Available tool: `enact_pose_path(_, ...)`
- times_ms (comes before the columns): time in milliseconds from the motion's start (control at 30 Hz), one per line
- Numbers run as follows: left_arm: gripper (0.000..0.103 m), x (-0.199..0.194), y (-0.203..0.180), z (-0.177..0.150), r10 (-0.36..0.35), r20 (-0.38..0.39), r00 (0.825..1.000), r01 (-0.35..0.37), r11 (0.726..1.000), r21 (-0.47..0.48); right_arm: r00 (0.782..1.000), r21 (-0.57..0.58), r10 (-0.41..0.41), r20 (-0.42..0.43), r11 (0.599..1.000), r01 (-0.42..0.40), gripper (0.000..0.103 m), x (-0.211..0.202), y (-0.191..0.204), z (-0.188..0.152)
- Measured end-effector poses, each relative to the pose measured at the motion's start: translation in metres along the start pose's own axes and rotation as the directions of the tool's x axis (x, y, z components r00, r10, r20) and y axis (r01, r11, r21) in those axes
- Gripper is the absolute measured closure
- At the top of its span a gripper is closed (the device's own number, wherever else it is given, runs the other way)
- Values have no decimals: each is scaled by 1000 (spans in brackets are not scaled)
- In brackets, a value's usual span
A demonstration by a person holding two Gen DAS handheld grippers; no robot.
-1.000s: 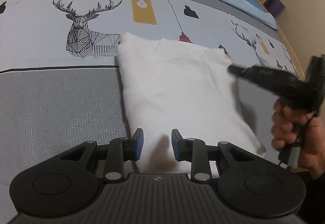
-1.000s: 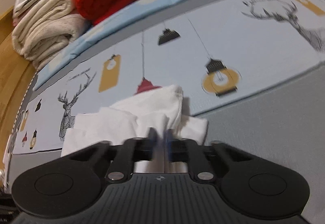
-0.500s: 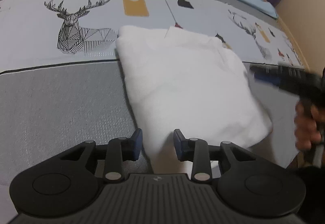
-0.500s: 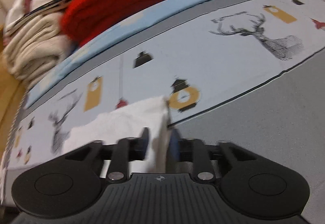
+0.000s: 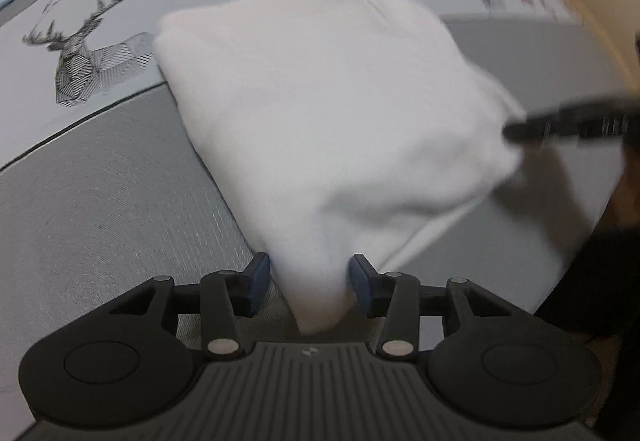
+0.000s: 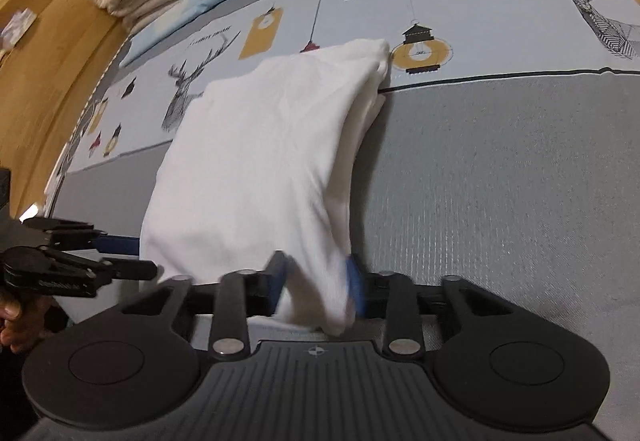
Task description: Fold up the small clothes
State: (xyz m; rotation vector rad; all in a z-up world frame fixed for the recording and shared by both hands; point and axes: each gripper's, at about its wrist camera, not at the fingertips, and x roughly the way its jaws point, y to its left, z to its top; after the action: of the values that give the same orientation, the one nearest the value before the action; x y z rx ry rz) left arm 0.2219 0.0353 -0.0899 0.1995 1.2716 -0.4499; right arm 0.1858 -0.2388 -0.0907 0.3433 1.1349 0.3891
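White garment lies on the bed, already a compact rectangle. Left tongs just widened, corner between unpinched; right tongs just narrowed on the other near corner. Probably one fold left.

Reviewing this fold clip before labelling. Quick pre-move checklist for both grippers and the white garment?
1. Folded white cloth garment lies flat on the grey and deer-print bedsheet: ok.
2. Near corner sits between the left gripper pads: ok; its jaws have just been opening, with a gap on each side.
3. Left gripper grips the cloth: not ok, pads do not press.
4. Right gripper has the other near corner between its pads: ok; jaws have just been closing.
5. Right pads clamped firmly: cannot tell, blurred.
6. Grippers clear of each other: ok, apart at separate corners.
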Motion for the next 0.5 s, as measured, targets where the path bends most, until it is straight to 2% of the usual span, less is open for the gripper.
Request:
enact_pose_path(33, 61, 4, -1, -2, 19, -5, 1000, -19, 1000, 19, 1000, -5, 0, -4, 1000, 0, 90, 0, 0, -1)
enact_pose_path(67, 80, 6, -2, -5, 27, -4, 1000, -27, 999, 34, 1000, -9, 0, -4, 1000, 0, 94, -1, -1, -1)
enact_pose_path(100, 88, 6, -1, -6, 24, 2, 1000, -24, 999, 41, 1000, -8, 10, 3, 1000, -10, 95, -4, -2, -2)
enact_pose_path(167, 92, -4, 6, -8, -1, 33, 999, 0, 1000, 30, 995, 49, 89, 52, 995, -91, 96, -16, -9, 3)
enact_pose_path(233, 92, -17, 14, -9, -39, 64, 997, 38, 999, 8, 975, 125, 189, 120, 971, -203, 96, -33, -17, 4)
enact_pose_path(300, 92, -21, 19, -13, -65, 59, 996, 64, 998, 16, 963, 152, 231, 138, 956, -252, 96, -42, -21, 4)
enact_pose_path(333, 92, -16, 19, -15, -76, 31, 997, 75, 997, 30, 967, 151, 225, 116, 959, -241, 97, -41, -22, 2)
enact_pose_path(400, 92, -4, 11, -19, -53, -37, 998, 56, 994, 96, 992, 106, 125, -3, 987, -124, 96, -24, -20, -4)
enact_pose_path(433, 92, -3, 8, -20, -40, -47, 998, 46, 991, 129, 995, 80, 70, -70, 995, -65, 96, -12, -19, -8)
enact_pose_path(467, 91, -7, 8, -18, -54, -30, 998, 57, 989, 136, 993, 51, 30, -118, 998, -24, 95, -3, -16, -12)
enact_pose_path(500, 87, -16, 11, -14, -79, 5, 997, 77, 990, 118, 992, 26, 10, -129, 1000, -6, 94, -1, -13, -12)
